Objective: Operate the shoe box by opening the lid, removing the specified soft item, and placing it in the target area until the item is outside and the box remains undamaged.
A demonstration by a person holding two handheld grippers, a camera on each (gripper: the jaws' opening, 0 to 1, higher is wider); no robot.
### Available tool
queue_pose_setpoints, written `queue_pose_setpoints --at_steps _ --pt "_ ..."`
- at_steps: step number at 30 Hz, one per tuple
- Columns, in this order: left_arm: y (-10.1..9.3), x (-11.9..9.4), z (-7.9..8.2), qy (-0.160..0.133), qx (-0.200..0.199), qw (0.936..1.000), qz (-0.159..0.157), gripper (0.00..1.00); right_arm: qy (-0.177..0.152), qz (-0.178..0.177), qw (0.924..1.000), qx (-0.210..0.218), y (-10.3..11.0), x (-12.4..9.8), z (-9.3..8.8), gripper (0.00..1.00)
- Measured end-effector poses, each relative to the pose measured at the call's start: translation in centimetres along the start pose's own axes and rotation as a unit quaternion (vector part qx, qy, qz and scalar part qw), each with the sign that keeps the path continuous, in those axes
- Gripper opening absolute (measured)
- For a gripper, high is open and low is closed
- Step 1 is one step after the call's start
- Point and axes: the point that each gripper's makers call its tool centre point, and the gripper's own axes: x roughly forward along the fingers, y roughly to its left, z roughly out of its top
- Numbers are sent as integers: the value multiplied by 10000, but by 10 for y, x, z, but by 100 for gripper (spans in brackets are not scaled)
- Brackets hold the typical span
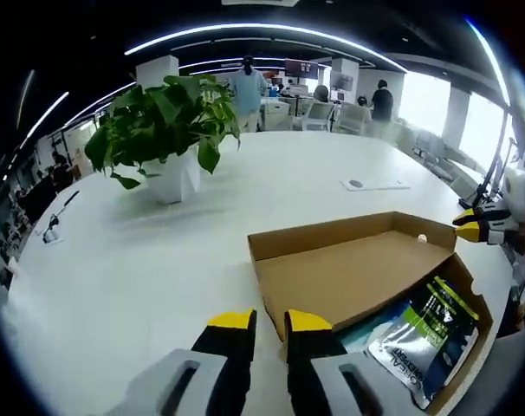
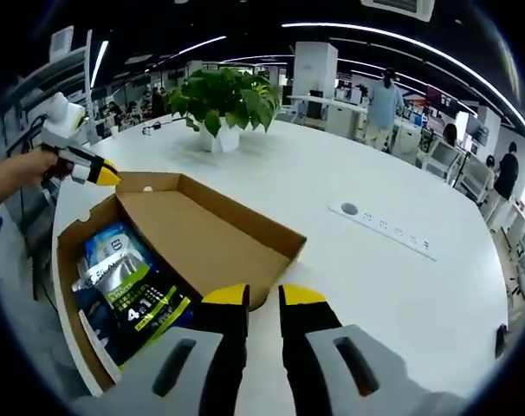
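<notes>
Shoe box (image 1: 349, 269) open on tabletop (image 1: 141, 260), lid folded flat. Soft packet (image 2: 128, 290) lies in box base, long axis along box. Left gripper (image 1: 269, 322) just beside packet, jaws narrow, empty. Right gripper (image 2: 262, 299) narrow, empty, at lid's far edge. Left nearer, likely picker.

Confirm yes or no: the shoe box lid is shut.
No. The shoe box lies open, with the packet showing inside it.
</notes>
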Motion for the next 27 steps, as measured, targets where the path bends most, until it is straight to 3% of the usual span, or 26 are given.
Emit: queue_pose_setpoints --at_steps 10,27 --pt "-7 -19 -8 -14 -52 10000 -49 17 151 267 9994 -153 9 -17 -3 19" --pt "-50 -38 -31 344 -185 9974 -610 22 378 768 9949 -531 35 -31 -6 25"
